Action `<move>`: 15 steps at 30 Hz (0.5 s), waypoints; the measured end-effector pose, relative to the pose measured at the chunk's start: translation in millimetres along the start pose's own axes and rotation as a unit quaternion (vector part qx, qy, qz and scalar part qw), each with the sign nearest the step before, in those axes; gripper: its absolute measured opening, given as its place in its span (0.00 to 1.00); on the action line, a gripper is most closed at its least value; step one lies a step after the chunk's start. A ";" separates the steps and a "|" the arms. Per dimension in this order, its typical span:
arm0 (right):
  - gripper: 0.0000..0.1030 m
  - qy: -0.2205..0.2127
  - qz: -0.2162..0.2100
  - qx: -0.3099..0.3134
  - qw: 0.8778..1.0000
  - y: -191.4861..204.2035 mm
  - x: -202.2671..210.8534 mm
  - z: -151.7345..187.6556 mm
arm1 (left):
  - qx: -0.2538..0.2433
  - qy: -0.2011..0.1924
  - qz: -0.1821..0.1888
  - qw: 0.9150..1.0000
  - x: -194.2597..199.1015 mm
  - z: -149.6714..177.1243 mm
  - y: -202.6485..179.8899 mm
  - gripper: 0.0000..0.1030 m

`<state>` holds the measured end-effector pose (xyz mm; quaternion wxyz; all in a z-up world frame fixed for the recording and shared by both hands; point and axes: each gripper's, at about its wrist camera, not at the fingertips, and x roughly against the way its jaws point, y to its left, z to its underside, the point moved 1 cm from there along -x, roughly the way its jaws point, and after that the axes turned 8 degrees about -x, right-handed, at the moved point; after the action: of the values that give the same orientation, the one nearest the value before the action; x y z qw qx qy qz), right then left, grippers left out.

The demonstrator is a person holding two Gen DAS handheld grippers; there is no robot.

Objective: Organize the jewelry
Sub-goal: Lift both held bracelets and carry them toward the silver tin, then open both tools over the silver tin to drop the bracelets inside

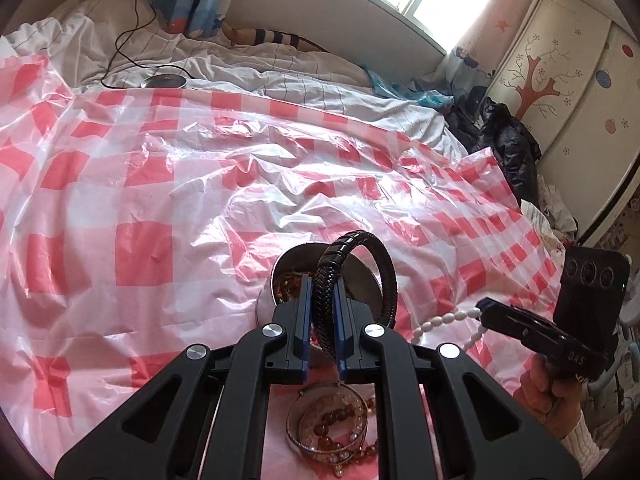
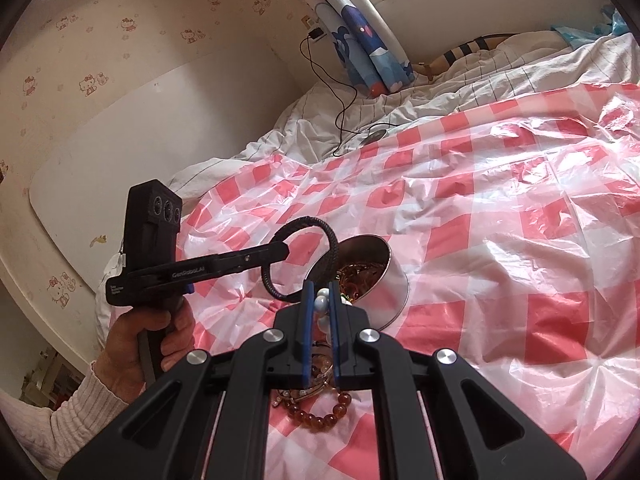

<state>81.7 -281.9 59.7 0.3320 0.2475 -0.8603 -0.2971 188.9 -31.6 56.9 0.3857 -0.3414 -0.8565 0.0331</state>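
My left gripper (image 1: pixel 322 280) is shut on a black braided leather bracelet (image 1: pixel 352 276) and holds it above a tilted round metal tin (image 1: pixel 360 280) with amber jewelry inside. My right gripper (image 2: pixel 321 286) is shut on a white bead bracelet (image 2: pixel 322 304), close to the tin's (image 2: pixel 384 280) mouth. In the left wrist view the right gripper (image 1: pixel 486 305) shows at the right with the white beads (image 1: pixel 444 320) hanging from it. In the right wrist view the left gripper (image 2: pixel 286 249) holds the black bracelet (image 2: pixel 304 256) left of the tin. Amber beads and bangles (image 1: pixel 332 428) lie on the cloth below.
A crinkled red-and-white checked plastic sheet (image 1: pixel 160 184) covers the bed. White bedding (image 1: pixel 280 68), a black cable and a round disc (image 1: pixel 164 81) lie at the far side. Dark clothing (image 1: pixel 504 140) and a decorated wardrobe (image 1: pixel 568 80) stand at the right.
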 end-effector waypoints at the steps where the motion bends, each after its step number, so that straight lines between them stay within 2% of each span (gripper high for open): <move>1: 0.08 -0.001 -0.001 -0.002 1.000 -0.7 0.6 -0.7 | 0.003 -0.001 -0.003 1.000 -3.5 -2.4 0.3 0.09; 5: 0.08 -0.008 -0.004 -0.011 1.000 -4.2 3.1 -3.9 | -0.001 0.012 -0.016 1.000 -22.8 -6.8 -2.3 0.09; 9: 0.08 -0.012 -0.008 -0.016 1.000 -5.2 5.7 -5.6 | -0.025 0.053 -0.039 0.998 -46.3 -1.0 -7.9 0.09; 11: 0.08 -0.010 -0.004 -0.013 1.000 -4.1 5.5 -5.2 | -0.039 0.068 -0.064 0.995 -54.6 2.8 -10.4 0.13; 15: 0.08 -0.007 -0.005 -0.007 1.000 0.1 2.3 -6.0 | -0.047 0.068 -0.076 0.994 -49.1 -0.4 -12.4 0.29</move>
<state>84.5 -285.3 64.3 0.3263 0.2476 -0.8592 -0.3065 205.3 -71.2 29.8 0.4276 -0.2946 -0.8525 -0.0601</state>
